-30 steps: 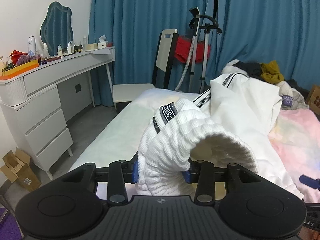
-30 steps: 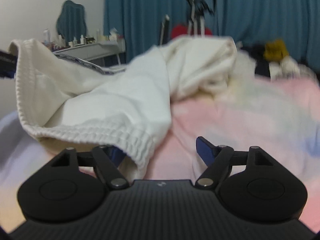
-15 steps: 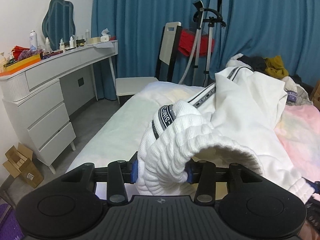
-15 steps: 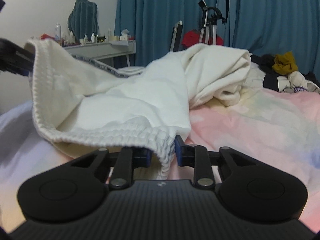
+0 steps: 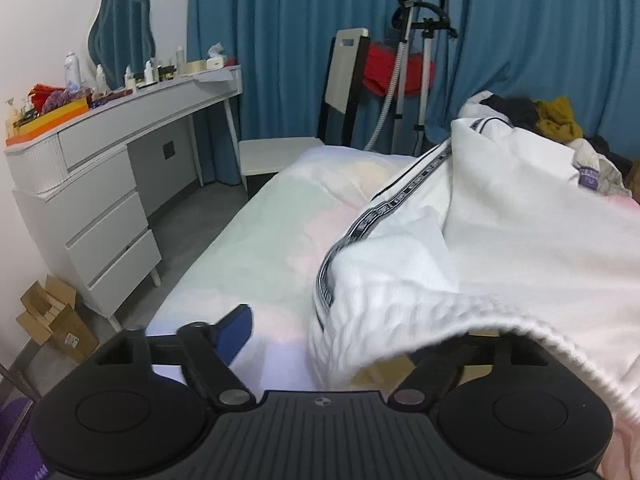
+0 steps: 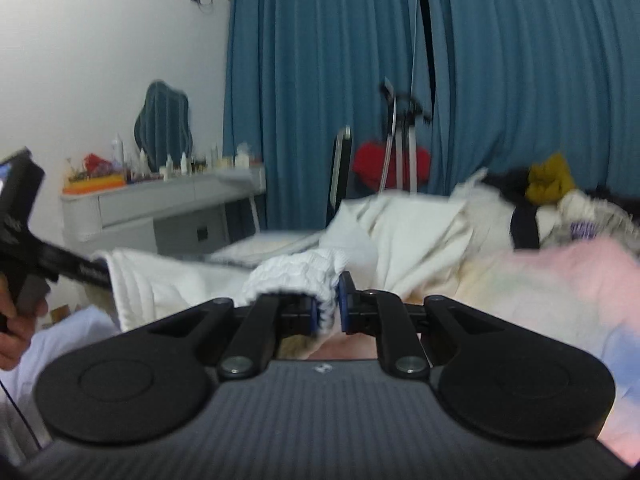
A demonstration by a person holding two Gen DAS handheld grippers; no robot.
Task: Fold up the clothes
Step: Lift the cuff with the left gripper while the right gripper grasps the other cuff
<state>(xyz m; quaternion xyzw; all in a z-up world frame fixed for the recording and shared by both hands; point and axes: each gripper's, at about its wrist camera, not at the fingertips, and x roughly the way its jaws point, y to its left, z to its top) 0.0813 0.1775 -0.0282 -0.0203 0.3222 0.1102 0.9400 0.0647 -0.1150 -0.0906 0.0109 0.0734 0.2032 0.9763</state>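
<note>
A white garment [image 5: 500, 232] with a ribbed hem and a black-and-white side tape lies bunched on the bed [image 5: 256, 248]. My left gripper [image 5: 344, 336] is opening; its blue left pad [image 5: 236, 332] stands free, and the hem drapes loosely over its hidden right finger. My right gripper [image 6: 329, 312] is closing, its pads pinching the ribbed hem [image 6: 296, 276] and holding it above the pink bedspread [image 6: 560, 304]. The right wrist view shows the left gripper [image 6: 24, 248] at the far left, held by a hand [image 6: 12, 332], beside the garment [image 6: 400, 232].
A grey dressing table [image 5: 100, 168] with bottles stands at the left, cardboard boxes [image 5: 52, 320] on the floor below it. Behind the bed are a chair [image 5: 340, 92], a garment steamer stand [image 5: 412, 60] and blue curtains. A pile of other clothes [image 5: 552, 120] lies at the far right.
The left gripper has opened and let go of the ribbed hem, which slid to the right. The right gripper has shut on the hem and lifted it.
</note>
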